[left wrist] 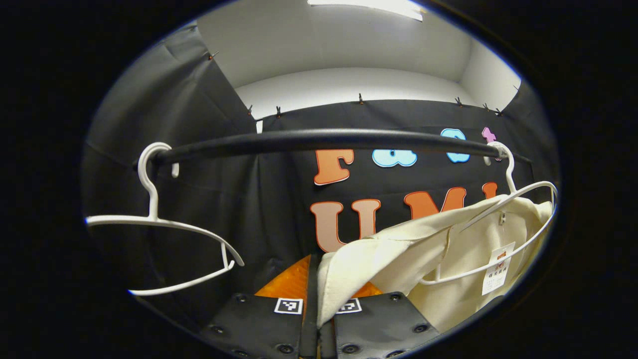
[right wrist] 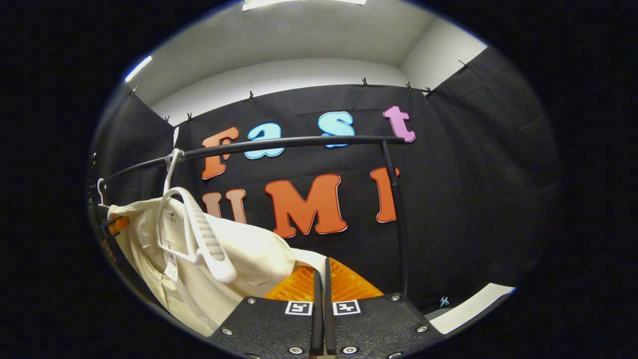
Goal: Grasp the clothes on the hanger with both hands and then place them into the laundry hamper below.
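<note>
Grippers L (left wrist: pixel 317 299) & R (right wrist: pixel 321 294) both clamped on cream shirt (left wrist: pixel 448 249), hanger (left wrist: pixel 503 224) inside, on rail (left wrist: pixel 324 139).

Cream, unpatterned cloth garment (left wrist: pixel 398 254); same cream in the right gripper view (right wrist: pixel 249 259). Its paper tag (left wrist: pixel 498 274) is white with small red and dark print.

2 white plastic hangers: a bare one (left wrist: pixel 164 224) and one (left wrist: pixel 503 219) carrying the garment.

Glossy black metal rail (left wrist: pixel 324 139), plain; black upright post (right wrist: pixel 396 214).

Plain white upper wall (left wrist: pixel 349 85) above the cloth; white ceiling (right wrist: pixel 299 35) with bright light strips.

Pale white strip of floor (right wrist: pixel 473 306).
</note>
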A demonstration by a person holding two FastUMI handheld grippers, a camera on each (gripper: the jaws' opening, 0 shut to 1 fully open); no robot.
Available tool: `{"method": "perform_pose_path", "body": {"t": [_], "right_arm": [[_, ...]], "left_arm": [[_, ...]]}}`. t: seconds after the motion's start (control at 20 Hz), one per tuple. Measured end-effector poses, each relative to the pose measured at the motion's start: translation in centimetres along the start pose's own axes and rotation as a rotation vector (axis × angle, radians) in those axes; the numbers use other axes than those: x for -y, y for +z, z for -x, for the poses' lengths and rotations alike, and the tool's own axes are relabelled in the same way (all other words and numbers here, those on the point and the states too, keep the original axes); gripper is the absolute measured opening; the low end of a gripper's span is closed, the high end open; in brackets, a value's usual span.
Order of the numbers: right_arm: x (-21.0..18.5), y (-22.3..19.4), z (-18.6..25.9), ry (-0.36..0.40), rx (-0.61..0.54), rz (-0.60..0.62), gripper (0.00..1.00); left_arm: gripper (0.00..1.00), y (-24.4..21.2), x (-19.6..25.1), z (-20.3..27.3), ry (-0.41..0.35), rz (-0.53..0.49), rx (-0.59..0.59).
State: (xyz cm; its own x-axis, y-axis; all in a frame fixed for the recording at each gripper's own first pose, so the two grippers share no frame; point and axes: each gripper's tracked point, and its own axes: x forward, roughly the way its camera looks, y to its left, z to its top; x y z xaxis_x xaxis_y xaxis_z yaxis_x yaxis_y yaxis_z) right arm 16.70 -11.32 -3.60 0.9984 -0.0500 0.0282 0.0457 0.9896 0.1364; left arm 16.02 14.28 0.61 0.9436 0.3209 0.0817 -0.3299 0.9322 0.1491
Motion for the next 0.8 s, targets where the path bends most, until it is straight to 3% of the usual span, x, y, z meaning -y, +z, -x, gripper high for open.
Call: {"method": "perform_pose_path", "body": {"t": [0.4, 0.8], "right_arm": [[1.4, -7.3, -0.9, 0.026, -0.131, -0.112, 0.01], [1.8, -13.3, -1.3, -0.033, -0.204, -0.033, 0.0]], "left_arm": [[0.1, -4.0, 0.8, -0.2, -0.024, -0.025, -0.058], [0.1, -10.8, -1.0, 0.8, 0.001, -0.032, -0.172]]}}
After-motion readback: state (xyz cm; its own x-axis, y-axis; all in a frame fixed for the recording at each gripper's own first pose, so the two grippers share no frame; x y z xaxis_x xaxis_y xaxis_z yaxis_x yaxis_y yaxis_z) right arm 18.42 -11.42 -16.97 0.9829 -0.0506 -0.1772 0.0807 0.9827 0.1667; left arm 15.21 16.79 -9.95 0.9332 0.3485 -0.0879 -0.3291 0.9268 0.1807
